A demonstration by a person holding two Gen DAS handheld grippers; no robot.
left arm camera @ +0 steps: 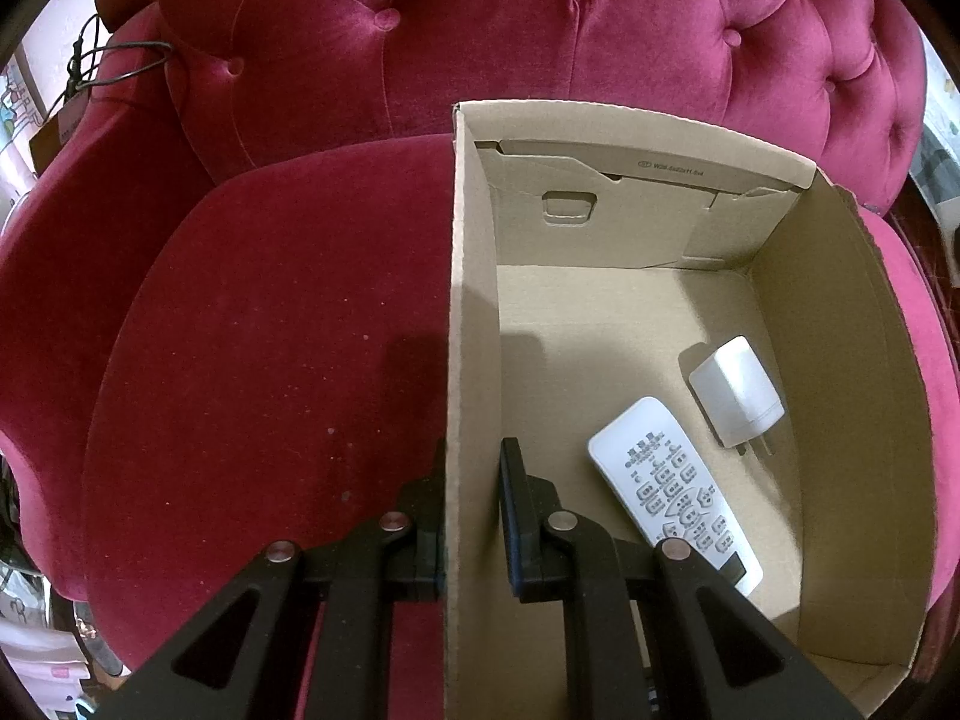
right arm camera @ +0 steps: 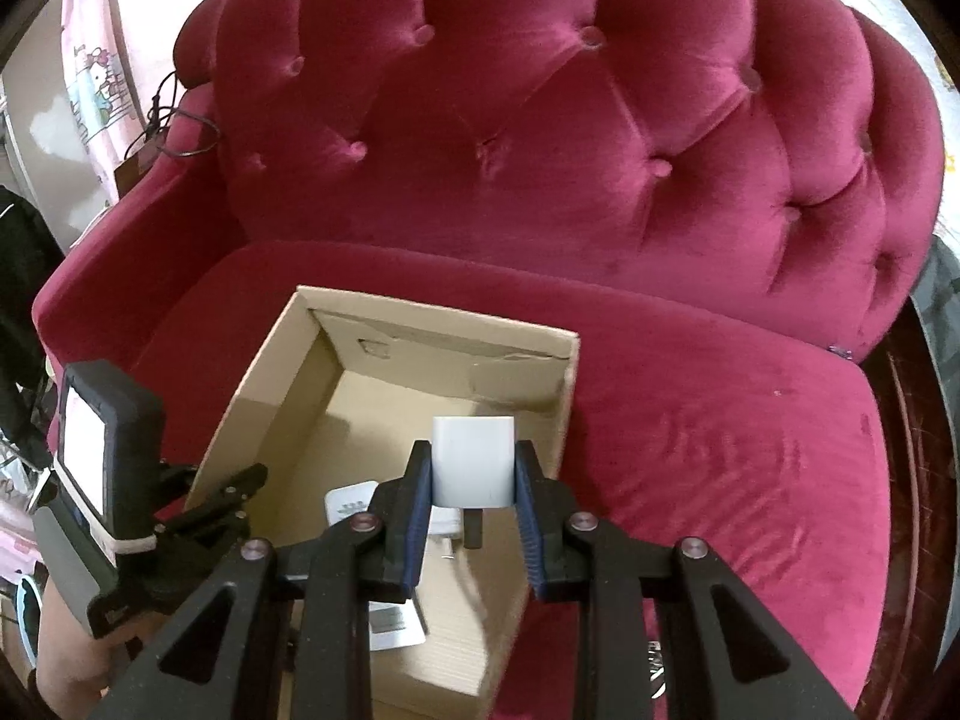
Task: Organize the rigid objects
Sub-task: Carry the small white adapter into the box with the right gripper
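Observation:
An open cardboard box (left arm camera: 474,300) sits on a red velvet sofa seat. Inside lie a white remote (left arm camera: 672,489) and a white plug adapter (left arm camera: 735,393). My left gripper (left arm camera: 471,516) is shut on the box's left wall, one finger outside and one inside. In the right wrist view my right gripper (right arm camera: 474,480) is shut on a second white plug adapter (right arm camera: 474,459) and holds it above the box (right arm camera: 264,360). The remote (right arm camera: 351,501) and the first adapter are partly hidden beneath the right gripper. The left gripper (right arm camera: 240,489) shows at the box's left wall.
The tufted sofa back (right arm camera: 540,120) rises behind the box. Bare seat cushion lies to the left of the box (left arm camera: 270,360) and to its right (right arm camera: 720,450). A dark cable (left arm camera: 114,60) hangs over the left armrest.

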